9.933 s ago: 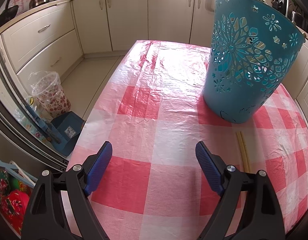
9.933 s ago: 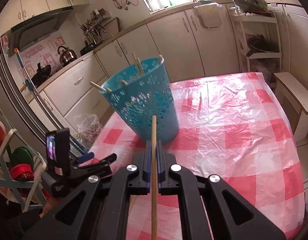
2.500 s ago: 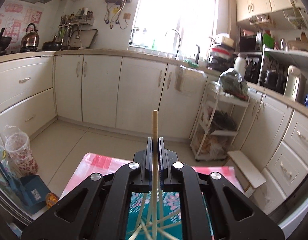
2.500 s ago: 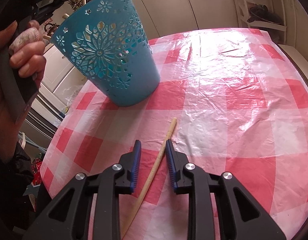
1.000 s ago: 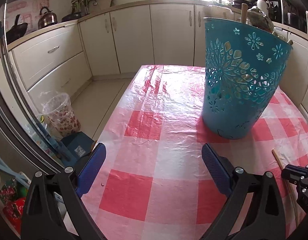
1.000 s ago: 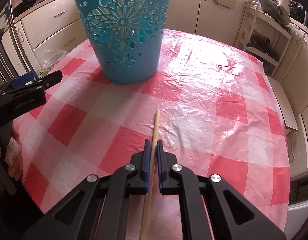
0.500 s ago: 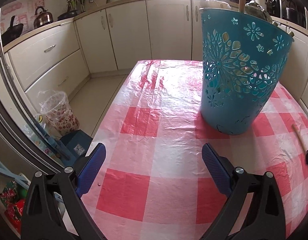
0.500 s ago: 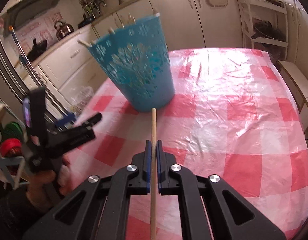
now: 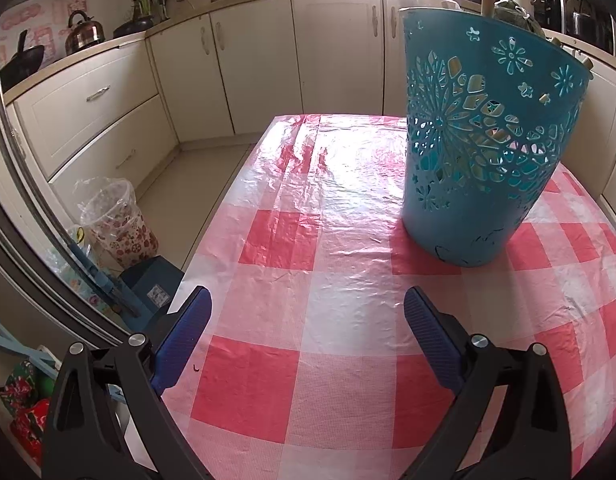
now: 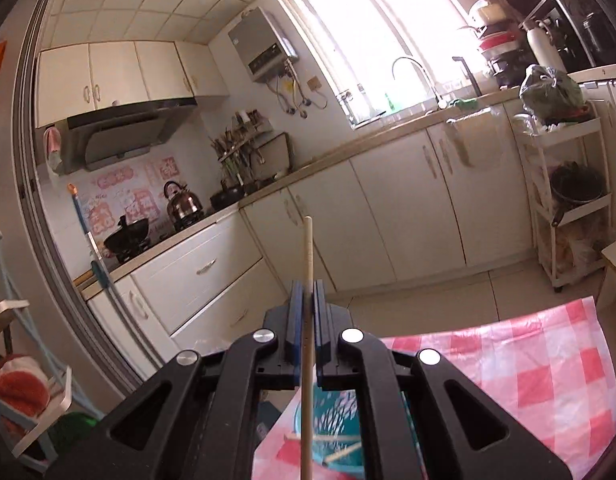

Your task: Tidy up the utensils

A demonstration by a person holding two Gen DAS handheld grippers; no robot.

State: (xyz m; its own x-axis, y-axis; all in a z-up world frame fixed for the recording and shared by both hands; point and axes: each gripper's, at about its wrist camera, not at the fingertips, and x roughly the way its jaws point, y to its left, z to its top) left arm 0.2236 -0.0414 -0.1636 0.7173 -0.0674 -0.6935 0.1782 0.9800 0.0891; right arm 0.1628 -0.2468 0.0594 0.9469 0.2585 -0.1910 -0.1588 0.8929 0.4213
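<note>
Checked tablecloth (image 9: 308,240); blue basket (image 10: 340,412) half-hidden behind right gripper (image 10: 307,312) clamping chopstick (image 10: 307,248).

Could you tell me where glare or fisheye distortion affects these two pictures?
Left wrist view: glare sheens the plastic tablecloth beside the blue basket, and cabinet lines bow at the edges. Right wrist view: the window is blown out white, and the door frame at left curves strongly.

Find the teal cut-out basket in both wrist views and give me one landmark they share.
Left wrist view: the teal basket stands upright at upper right on the checked tablecloth, ahead of the open left gripper.
Right wrist view: only part of the basket shows at bottom centre, below the right gripper shut on a chopstick.
Shared landmark: the steel kettle on the counter.
</note>
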